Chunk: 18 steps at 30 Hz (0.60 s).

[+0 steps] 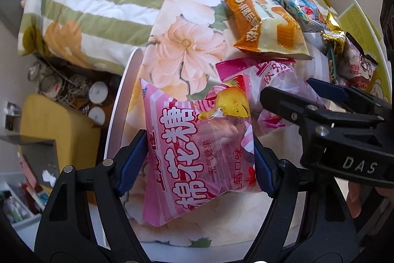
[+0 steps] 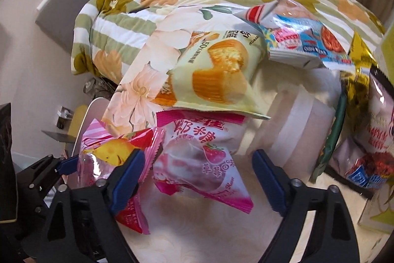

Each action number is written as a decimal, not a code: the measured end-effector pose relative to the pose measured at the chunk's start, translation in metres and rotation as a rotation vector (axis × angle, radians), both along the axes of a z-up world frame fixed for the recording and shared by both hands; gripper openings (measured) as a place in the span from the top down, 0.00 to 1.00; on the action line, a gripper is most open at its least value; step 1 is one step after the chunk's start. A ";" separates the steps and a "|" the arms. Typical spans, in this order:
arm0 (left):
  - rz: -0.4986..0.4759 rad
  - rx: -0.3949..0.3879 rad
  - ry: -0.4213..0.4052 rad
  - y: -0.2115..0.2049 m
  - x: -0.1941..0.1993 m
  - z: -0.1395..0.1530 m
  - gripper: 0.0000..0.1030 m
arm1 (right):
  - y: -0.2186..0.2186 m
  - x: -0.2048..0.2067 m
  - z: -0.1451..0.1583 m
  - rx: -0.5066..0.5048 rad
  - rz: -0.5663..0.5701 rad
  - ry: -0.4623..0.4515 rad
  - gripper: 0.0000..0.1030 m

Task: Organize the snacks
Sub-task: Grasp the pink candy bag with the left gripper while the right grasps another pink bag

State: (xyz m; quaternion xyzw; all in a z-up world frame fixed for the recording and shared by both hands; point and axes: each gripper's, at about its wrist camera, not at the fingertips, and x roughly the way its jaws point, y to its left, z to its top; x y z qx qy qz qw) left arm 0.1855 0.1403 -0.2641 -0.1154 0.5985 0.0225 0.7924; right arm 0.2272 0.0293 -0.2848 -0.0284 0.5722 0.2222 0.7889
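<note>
Marshmallow bag (image 1: 197,144) clamped by left gripper (image 1: 199,159) mid-body; light, puffy, slippery film (don't crush). Right gripper (image 2: 197,179) apart around strawberry pack (image 2: 197,159), unpinched.

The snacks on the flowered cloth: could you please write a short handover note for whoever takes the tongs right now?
Left tongs: pads pressed on the striped pink marshmallow bag, which they grip on both sides.
Right tongs: open around the magenta and white strawberry candy bag; the right pad is clear of it, so no grip yet.
Elsewhere: the pale green cake packet lies just behind those two, and the blue and white snack packet beyond it. A gold foil packet and others are piled at the right.
Done: nothing visibly sorted yet.
Left: close on the strawberry bag, then place both bags, then sort the rest.
</note>
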 end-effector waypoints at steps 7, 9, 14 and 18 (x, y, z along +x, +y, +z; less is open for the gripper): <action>0.040 -0.012 0.011 0.004 -0.011 0.001 0.27 | 0.011 0.004 -0.005 -0.048 0.070 -0.010 0.22; 0.051 -0.013 0.014 0.006 -0.014 0.001 0.27 | 0.016 0.004 -0.007 -0.074 0.100 -0.025 0.22; 0.068 -0.014 0.019 0.008 -0.020 0.000 0.27 | 0.030 0.003 -0.019 -0.124 0.177 -0.024 0.22; 0.073 -0.015 0.013 0.007 -0.022 -0.001 0.27 | 0.031 0.000 -0.026 -0.127 0.188 -0.025 0.30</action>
